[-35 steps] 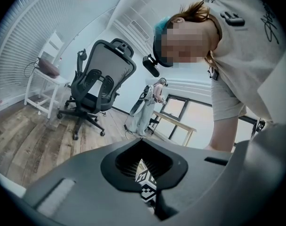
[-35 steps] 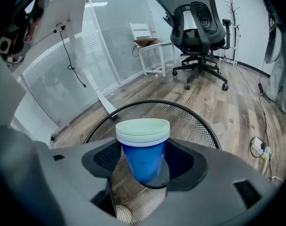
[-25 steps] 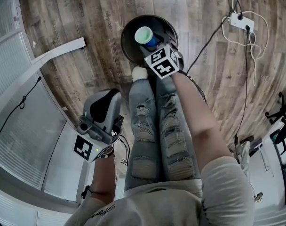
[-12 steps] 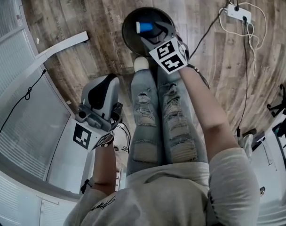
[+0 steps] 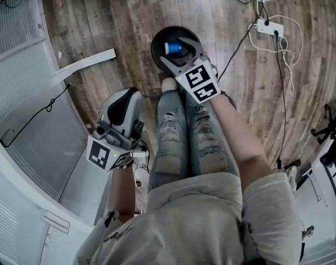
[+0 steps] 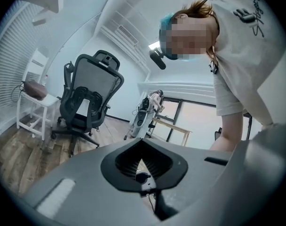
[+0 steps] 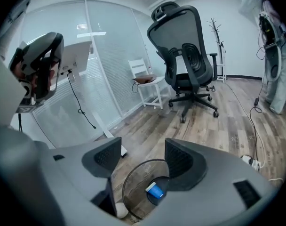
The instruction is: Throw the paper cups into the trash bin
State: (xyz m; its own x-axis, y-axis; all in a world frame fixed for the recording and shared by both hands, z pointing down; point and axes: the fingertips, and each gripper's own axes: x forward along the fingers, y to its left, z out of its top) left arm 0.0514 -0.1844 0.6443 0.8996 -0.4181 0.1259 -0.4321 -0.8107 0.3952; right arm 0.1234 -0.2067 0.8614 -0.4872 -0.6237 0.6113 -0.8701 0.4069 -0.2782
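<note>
1. The small blue paper cup (image 5: 172,48) lies on its side at the bottom of the round black trash bin (image 5: 158,40).
2. The right gripper (image 5: 184,58) hangs just above the bin. Its jaws are spread wide with nothing between them.
3. In the right gripper view, the cup (image 7: 154,192) and the bin (image 7: 129,185) show through the gap in the right gripper (image 7: 143,157).
4. The left gripper (image 5: 122,107) is held low by the person's left leg, well away from the bin.
5. In the left gripper view, the left gripper (image 6: 143,160) points up at the person. Its jaws are pressed together and hold nothing.
6. The bin stands on a brown wood floor (image 5: 113,15), just in front of the person's blue ripped jeans (image 5: 182,131).
</note>
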